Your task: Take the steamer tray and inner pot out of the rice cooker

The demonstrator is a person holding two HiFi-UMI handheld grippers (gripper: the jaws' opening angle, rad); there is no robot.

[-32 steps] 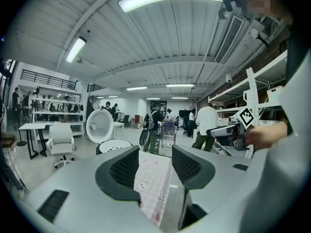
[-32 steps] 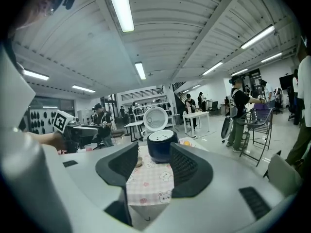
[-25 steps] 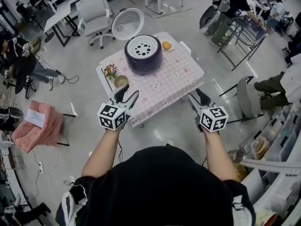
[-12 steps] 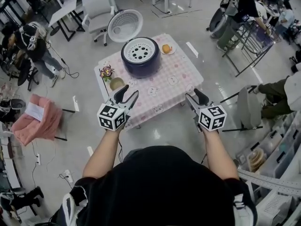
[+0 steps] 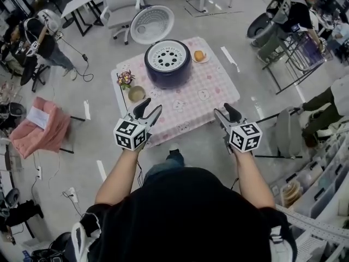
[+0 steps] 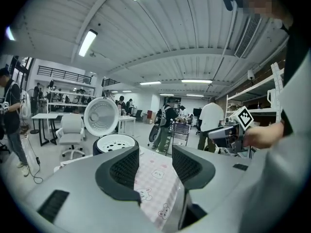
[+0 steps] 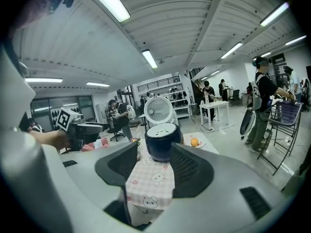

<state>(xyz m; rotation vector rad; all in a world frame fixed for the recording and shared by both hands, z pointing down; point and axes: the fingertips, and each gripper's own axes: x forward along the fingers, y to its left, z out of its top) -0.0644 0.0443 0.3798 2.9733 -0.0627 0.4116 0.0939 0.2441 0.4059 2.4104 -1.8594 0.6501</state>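
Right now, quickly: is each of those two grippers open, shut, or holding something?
Left gripper: jaws open, holding nothing.
Right gripper: jaws open, holding nothing.

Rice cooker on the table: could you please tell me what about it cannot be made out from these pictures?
- Inner pot: hidden in every view by the steamer tray covering the opening.
- Rice cooker controls: head view, too small and far off.
- Cooker body: left gripper view, mostly covered by the left gripper's own jaw.

Head view steeply down, gripper views level; all share rice cooker
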